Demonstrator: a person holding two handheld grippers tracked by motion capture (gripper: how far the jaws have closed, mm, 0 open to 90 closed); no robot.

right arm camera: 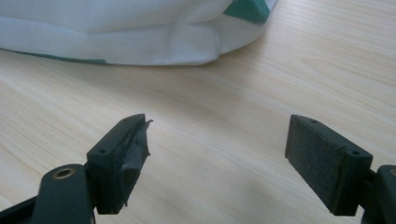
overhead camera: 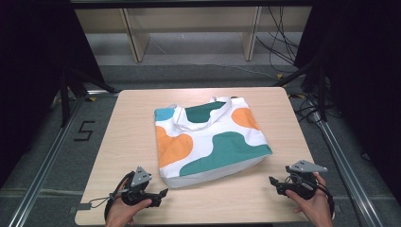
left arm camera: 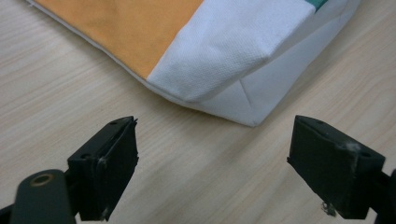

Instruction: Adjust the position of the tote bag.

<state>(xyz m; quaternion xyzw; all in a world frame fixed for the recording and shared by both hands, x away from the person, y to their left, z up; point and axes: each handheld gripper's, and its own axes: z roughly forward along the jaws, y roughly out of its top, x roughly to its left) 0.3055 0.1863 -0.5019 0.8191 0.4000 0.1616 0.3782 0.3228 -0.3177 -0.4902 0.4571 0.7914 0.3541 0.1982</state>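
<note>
A white tote bag point(overhead camera: 208, 139) with orange, green and blue patches lies flat in the middle of the wooden table point(overhead camera: 127, 132), its handles toward the far side. My left gripper point(overhead camera: 164, 193) is open near the table's front left, just short of the bag's near left corner point(left arm camera: 243, 109). My right gripper point(overhead camera: 273, 183) is open at the front right, a little away from the bag's near edge point(right arm camera: 140, 51). Nothing sits between either pair of jaws.
Metal rails point(overhead camera: 42, 165) run along both sides of the table. Beyond the far edge stand wooden shelf legs point(overhead camera: 137, 42), and cables point(overhead camera: 279, 47) lie on the floor. Dark curtains hang at left and right.
</note>
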